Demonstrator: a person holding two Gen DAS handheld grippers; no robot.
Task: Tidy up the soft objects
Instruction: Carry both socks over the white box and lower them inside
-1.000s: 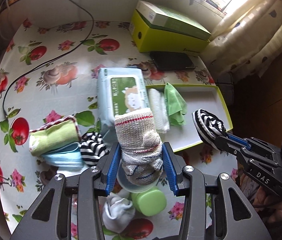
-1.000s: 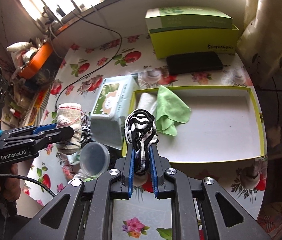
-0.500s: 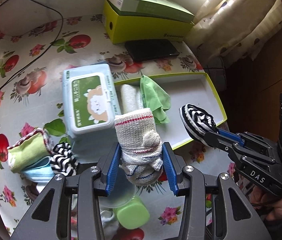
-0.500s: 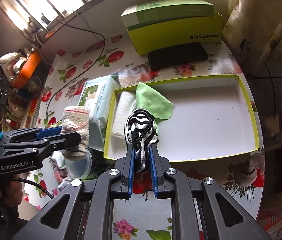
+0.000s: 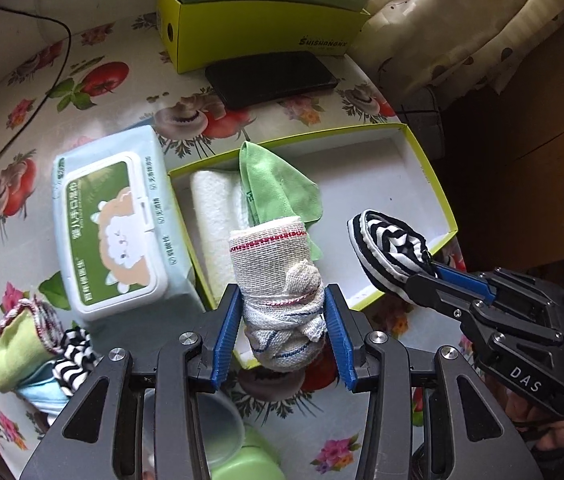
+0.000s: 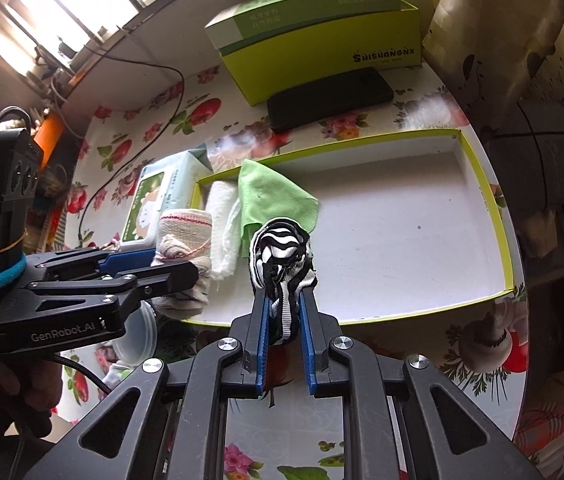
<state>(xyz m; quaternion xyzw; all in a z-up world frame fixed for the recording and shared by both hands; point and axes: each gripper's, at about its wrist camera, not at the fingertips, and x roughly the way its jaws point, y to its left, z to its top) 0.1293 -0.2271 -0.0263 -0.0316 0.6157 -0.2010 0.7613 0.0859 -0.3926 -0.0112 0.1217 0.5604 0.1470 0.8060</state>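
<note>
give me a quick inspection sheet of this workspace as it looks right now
surface: table under a fruit-and-flower oilcloth.
job's things: shallow tray holds a white towel and green cloth; folded cloths and a striped piece lie outside it.
clutter: wipes pack, black phone, yellow-green box, clear cup, green lid.
grippers: left gripper jaws shut on the beige rolled cloth; right gripper jaws shut on the striped sock; both at the tray's near edge.
cables: black cable across the table.
surroundings: dotted curtain, window.
</note>
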